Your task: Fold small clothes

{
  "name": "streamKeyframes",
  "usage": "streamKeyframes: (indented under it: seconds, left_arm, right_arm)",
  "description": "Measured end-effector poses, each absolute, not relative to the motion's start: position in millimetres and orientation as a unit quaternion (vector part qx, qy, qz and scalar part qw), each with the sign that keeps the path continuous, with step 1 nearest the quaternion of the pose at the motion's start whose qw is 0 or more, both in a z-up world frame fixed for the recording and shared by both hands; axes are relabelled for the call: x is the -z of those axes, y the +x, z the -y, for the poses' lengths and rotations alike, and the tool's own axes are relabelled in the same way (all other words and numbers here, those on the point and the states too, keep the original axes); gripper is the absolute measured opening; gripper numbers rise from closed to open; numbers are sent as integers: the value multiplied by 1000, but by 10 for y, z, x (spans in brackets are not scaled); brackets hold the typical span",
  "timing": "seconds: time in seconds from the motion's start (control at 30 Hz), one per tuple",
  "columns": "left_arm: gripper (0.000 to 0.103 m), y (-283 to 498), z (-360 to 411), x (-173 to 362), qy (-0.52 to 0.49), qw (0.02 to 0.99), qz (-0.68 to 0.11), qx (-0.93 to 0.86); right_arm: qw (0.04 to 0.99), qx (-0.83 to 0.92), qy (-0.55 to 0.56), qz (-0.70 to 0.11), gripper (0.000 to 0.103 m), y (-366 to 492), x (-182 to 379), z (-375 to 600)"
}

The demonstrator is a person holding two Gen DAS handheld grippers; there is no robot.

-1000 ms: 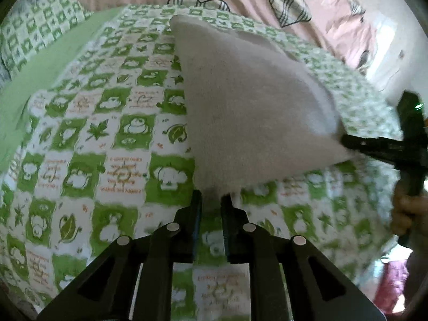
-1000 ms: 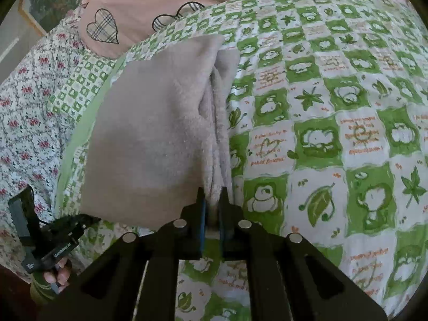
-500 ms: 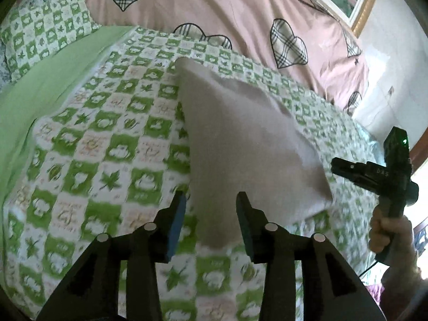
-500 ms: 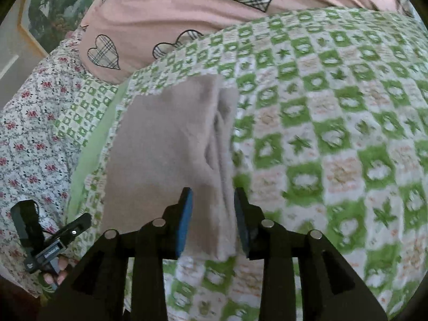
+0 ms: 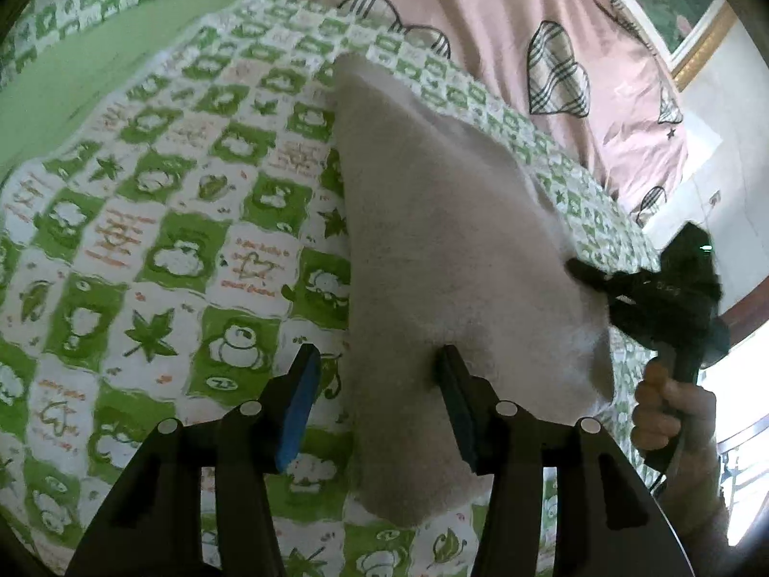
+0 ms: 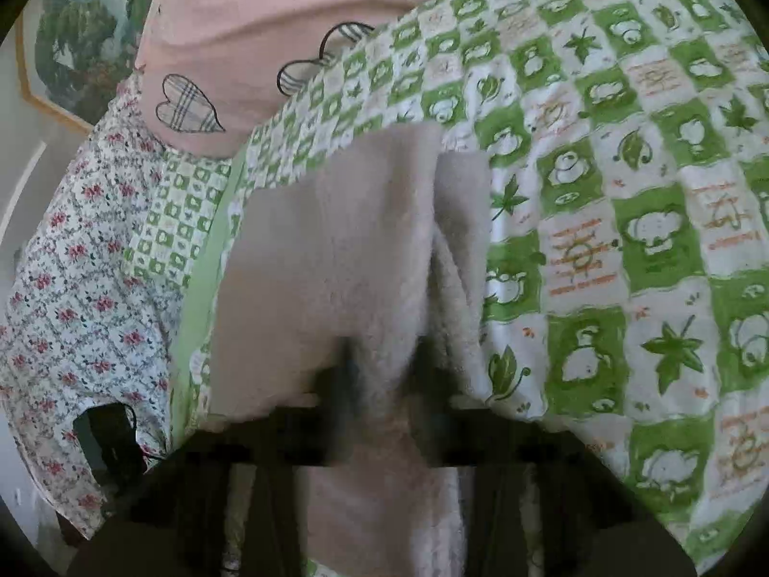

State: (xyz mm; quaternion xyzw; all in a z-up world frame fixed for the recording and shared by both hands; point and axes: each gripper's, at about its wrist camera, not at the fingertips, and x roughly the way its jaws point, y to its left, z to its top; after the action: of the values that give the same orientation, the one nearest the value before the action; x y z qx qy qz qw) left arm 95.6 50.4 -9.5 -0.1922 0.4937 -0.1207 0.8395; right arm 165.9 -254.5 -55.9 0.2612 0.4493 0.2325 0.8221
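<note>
The green-and-white checked bedsheet carried small orange script in its white squares, next to a little heart outline, but the letters were too smeared to read in either wrist view. The right tool's black body showed a faint pale marking, also unreadable. No brand, number or sign could be made out anywhere.

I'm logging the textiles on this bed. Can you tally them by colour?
Beige fleece folded garment: 1
Green-and-white checked cartoon-print bedspread: 1
Pink quilt with plaid hearts: 1
White sheet with small red flowers: 1
Total: 4
</note>
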Motion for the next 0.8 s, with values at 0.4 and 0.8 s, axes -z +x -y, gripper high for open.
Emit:
streamKeyframes:
  seconds: [0.4, 0.8]
  left_arm:
    - [54, 1043, -397, 245, -188, 833, -507, 119]
    - [53, 638, -403, 134, -159, 841, -503, 122]
  right_arm:
    - [855, -181, 186, -448, 17, 1688, 665, 2480]
    - [876, -203, 151, -411, 22, 799, 322, 2513]
